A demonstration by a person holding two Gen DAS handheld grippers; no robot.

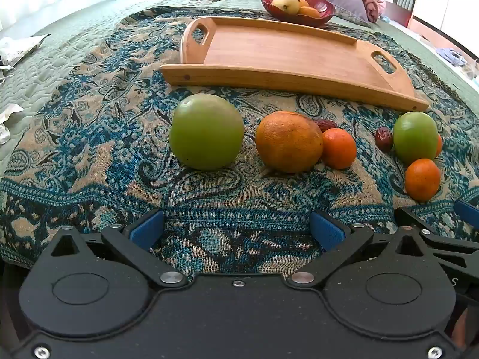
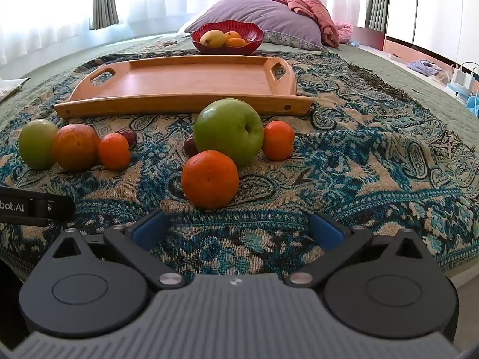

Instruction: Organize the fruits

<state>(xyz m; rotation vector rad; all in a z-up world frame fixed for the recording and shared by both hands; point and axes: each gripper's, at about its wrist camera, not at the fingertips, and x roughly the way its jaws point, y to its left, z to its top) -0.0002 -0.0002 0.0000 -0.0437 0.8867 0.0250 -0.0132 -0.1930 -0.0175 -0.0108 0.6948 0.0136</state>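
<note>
Fruit lies on a patterned blue cloth in front of an empty wooden tray (image 1: pixel 287 51) (image 2: pixel 185 82). In the left wrist view a green apple (image 1: pixel 206 131), a large orange (image 1: pixel 289 142), a small tangerine (image 1: pixel 339 148), two dates (image 1: pixel 384 138), a second green apple (image 1: pixel 415 137) and another tangerine (image 1: pixel 422 179) show. My left gripper (image 1: pixel 236 230) is open and empty, short of the first apple. In the right wrist view a tangerine (image 2: pixel 210 179) sits just ahead of my open, empty right gripper (image 2: pixel 238 230), with a green apple (image 2: pixel 229 131) and a tangerine (image 2: pixel 278 140) behind it.
A red bowl (image 2: pixel 227 36) (image 1: pixel 296 4) holding yellow and orange fruit stands behind the tray. A purple pillow (image 2: pixel 260 18) and pink blanket lie at the back. The bed's edge drops off at the right (image 2: pixel 461 269). The left gripper's body shows at the left edge (image 2: pixel 33 208).
</note>
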